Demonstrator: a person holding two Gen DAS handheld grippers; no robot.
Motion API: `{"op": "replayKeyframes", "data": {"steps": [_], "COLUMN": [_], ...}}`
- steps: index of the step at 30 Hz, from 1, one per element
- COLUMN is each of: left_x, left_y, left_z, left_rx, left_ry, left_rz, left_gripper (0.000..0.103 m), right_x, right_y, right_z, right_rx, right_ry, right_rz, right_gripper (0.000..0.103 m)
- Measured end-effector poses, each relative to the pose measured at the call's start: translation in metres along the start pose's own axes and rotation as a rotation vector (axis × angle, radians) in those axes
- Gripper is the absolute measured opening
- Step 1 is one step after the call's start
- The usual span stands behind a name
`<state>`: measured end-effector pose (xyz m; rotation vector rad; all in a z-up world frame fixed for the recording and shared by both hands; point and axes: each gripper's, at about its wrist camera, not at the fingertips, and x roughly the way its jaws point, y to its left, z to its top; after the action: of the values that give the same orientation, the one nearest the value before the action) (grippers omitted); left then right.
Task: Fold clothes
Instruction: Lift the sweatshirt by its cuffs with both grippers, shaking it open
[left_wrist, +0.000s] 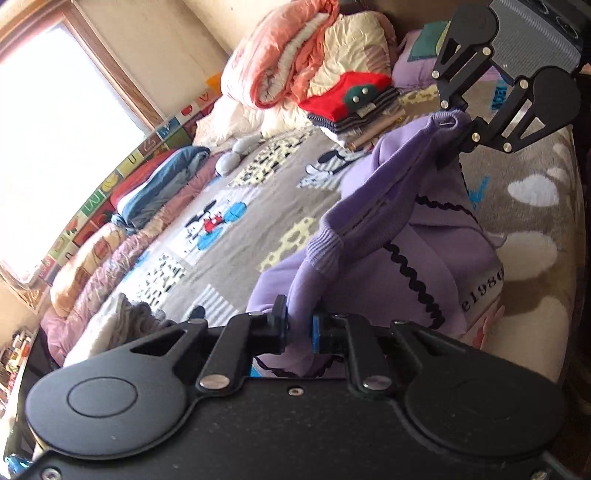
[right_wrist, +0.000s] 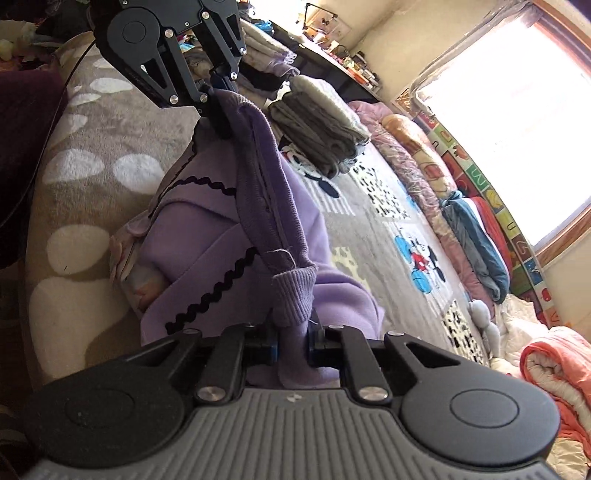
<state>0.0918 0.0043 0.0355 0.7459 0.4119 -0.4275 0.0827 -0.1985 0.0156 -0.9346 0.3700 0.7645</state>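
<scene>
A big bed (left_wrist: 258, 192) with a gray cartoon blanket fills both views; no boxes or baskets show. A purple sweater (left_wrist: 424, 258) with black wavy trim lies bunched on the bed at the lower right of the left wrist view. One ribbed edge of it is lifted and pulled tight, running as a long band from the bottom middle up to the upper right. A stack of folded clothes (left_wrist: 351, 107) sits near the top middle, by the pink quilt (left_wrist: 295, 48). The left gripper (left_wrist: 299, 325) is closed on the low end of the band. The right gripper (left_wrist: 458, 110) is closed on the high end.
</scene>
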Motion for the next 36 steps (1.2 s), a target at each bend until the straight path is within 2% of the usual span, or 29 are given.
{"op": "replayKeyframes", "data": {"steps": [10, 18, 24, 29, 36], "left_x": [-0.085, -0.140, -0.178, -0.197, -0.186], "left_y": [0.031, 0.055, 0.057, 0.055, 0.068], "left_z": [0.055, 0.081, 0.089, 0.089, 0.085], "left_rx": [0.067, 0.123, 0.192, 0.270, 0.314], "left_ry": [-0.178, -0.244, -0.269, -0.279, -0.250], "left_rz": [0.188, 0.280, 0.318, 0.315, 0.242], "left_gripper": [0.012, 0.011, 0.011, 0.011, 0.011], "right_x": [-0.088, -0.142, -0.178, -0.203, -0.198], "right_y": [-0.054, -0.077, -0.090, -0.100, -0.125], "right_z": [0.047, 0.080, 0.098, 0.107, 0.107], "right_rx": [-0.010, -0.048, -0.043, -0.045, -0.022], "right_ry": [-0.123, -0.195, -0.244, -0.273, -0.270], "right_rz": [-0.164, -0.216, -0.211, -0.182, -0.099], "right_gripper": [0.014, 0.013, 0.013, 0.013, 0.013]}}
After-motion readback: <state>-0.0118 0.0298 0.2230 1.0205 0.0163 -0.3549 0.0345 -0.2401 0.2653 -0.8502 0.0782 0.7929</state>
